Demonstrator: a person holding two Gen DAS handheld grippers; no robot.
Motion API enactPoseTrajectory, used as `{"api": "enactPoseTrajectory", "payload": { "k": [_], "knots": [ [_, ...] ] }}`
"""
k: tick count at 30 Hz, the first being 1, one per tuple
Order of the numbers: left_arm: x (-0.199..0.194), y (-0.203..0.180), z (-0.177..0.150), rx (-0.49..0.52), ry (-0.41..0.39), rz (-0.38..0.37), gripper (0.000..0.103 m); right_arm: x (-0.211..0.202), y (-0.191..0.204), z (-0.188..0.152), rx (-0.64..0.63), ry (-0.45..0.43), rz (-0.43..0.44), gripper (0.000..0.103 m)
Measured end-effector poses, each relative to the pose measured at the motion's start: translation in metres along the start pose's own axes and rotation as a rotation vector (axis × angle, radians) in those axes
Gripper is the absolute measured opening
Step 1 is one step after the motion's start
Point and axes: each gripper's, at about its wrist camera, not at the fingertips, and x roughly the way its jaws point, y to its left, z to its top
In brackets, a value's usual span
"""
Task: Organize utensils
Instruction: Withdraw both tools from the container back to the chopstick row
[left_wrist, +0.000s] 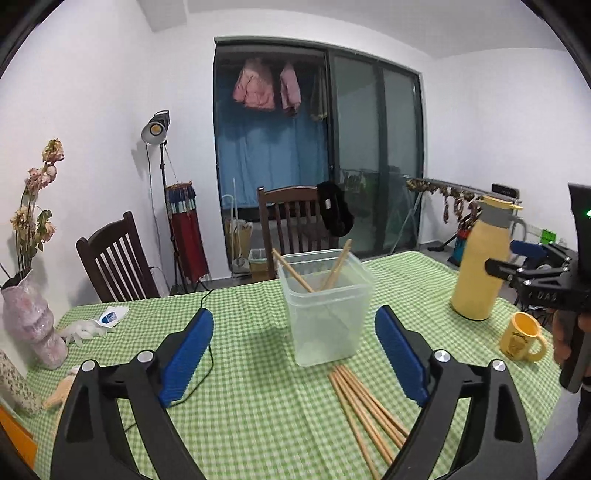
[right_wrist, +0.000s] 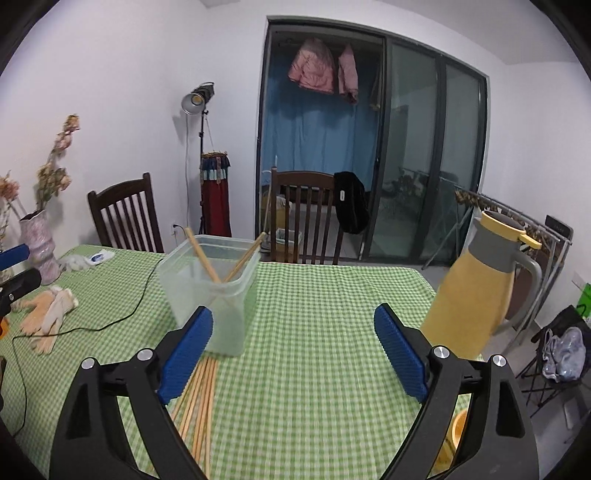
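A clear plastic tub (left_wrist: 327, 310) stands on the green checked tablecloth with two wooden chopsticks (left_wrist: 334, 271) leaning inside it. Several more chopsticks (left_wrist: 365, 406) lie in a bundle on the cloth just in front of the tub. My left gripper (left_wrist: 295, 350) is open and empty, facing the tub. My right gripper (right_wrist: 293, 350) is open and empty, to the right of the tub (right_wrist: 210, 288), with the chopstick bundle (right_wrist: 199, 402) under its left finger. The right gripper also shows at the right edge of the left wrist view (left_wrist: 532, 273).
A yellow thermos jug (left_wrist: 480, 262) and a yellow mug (left_wrist: 521, 339) stand at the right. A pink vase with dried flowers (left_wrist: 31, 325), gloves (right_wrist: 48, 317) and a black cable (right_wrist: 110, 321) lie at the left. Two wooden chairs (left_wrist: 295, 221) stand behind the table.
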Motion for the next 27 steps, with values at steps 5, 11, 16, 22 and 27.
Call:
{"api": "enactPoseTrajectory", "payload": {
  "k": [5,11,16,22,27],
  "knots": [
    [-0.032,-0.015,-0.020,-0.004,0.001,-0.013,0.088,-0.026,0.007,-0.019,0.012,-0.020,0.033,0.085],
    [-0.078,-0.029,-0.065,0.011,-0.066,0.017,0.095,-0.052,0.015,-0.053,0.037,-0.056,0.031,0.088],
    [-0.086,-0.040,-0.118,0.016,-0.038,0.082,0.095,-0.063,0.031,-0.095,0.014,-0.047,0.024,0.088],
    [-0.083,-0.040,-0.177,-0.064,0.007,0.110,0.095,-0.076,0.045,-0.148,0.025,-0.048,0.040,0.088],
    [-0.080,-0.036,-0.218,-0.097,0.068,0.078,0.095,-0.083,0.054,-0.185,0.003,-0.071,0.019,0.088]
  ]
}}
